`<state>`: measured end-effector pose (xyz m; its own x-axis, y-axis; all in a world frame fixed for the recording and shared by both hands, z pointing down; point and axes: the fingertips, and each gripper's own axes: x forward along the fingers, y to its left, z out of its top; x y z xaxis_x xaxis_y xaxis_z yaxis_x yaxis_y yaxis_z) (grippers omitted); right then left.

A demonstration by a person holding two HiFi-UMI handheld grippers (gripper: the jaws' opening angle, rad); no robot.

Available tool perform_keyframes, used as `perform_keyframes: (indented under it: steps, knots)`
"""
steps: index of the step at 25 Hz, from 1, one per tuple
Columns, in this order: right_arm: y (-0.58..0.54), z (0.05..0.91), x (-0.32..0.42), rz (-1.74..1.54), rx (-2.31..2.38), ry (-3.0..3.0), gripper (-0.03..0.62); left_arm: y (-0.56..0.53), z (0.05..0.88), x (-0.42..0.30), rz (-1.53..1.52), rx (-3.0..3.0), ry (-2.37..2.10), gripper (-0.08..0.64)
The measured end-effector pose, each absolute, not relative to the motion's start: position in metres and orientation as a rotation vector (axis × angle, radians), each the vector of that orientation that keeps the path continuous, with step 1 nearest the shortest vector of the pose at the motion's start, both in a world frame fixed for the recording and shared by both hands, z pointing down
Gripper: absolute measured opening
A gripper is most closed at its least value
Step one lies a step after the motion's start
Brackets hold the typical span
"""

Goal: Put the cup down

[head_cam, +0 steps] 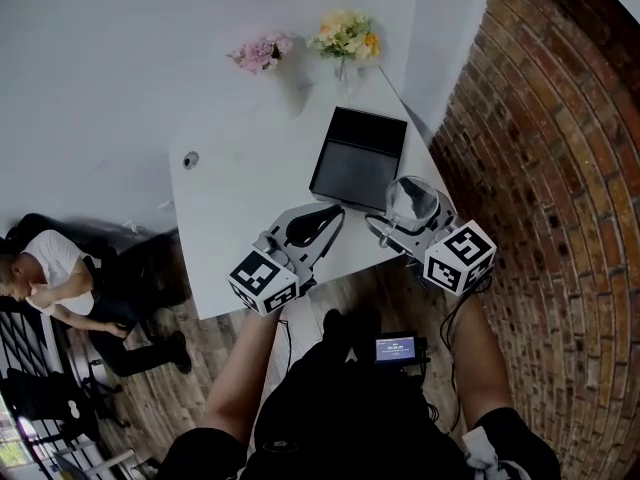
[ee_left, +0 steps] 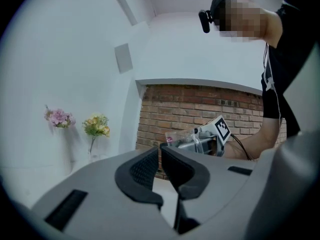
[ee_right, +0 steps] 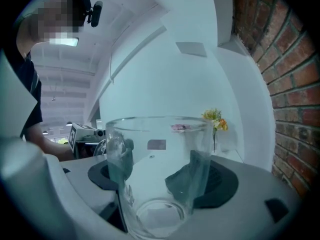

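1. Stretching across the middle, the white table (head_cam: 230, 188) carries a black tray (head_cam: 357, 156) on its right side.
2. Both forearms reach forward over the near edge, with the grippers angled in toward each other.
3. Left gripper (ee_left: 159, 156): jaws all but together, nothing between them.
4. Right gripper (ee_right: 157, 170): jaws clamped on either side of the clear cup (head_cam: 414, 198), which is upright beside the tray's near right corner.
5. Pink flowers (head_cam: 260, 53) and yellow flowers (head_cam: 345, 33) sit at the far edge.

left gripper (head_cam: 328, 218) jaws together, empty — right gripper (head_cam: 408, 223), just beside it, clamps the cup (ee_right: 157, 174).
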<state>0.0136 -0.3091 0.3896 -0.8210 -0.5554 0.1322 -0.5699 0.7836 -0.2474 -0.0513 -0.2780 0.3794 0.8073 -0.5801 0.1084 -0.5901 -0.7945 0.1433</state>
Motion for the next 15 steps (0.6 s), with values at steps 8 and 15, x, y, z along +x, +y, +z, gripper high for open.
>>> perform_keyframes:
  steps: [8,15]
  knots:
    - [-0.351,0.406,0.024,0.400,0.941,-2.904,0.407,-0.305,0.389,-0.045,0.077,2.802,-0.967,0.008]
    - [-0.390,0.425,0.020,0.313,0.907,-2.886,0.407,-0.328,0.405,-0.036,0.060,2.776,-0.959,0.008]
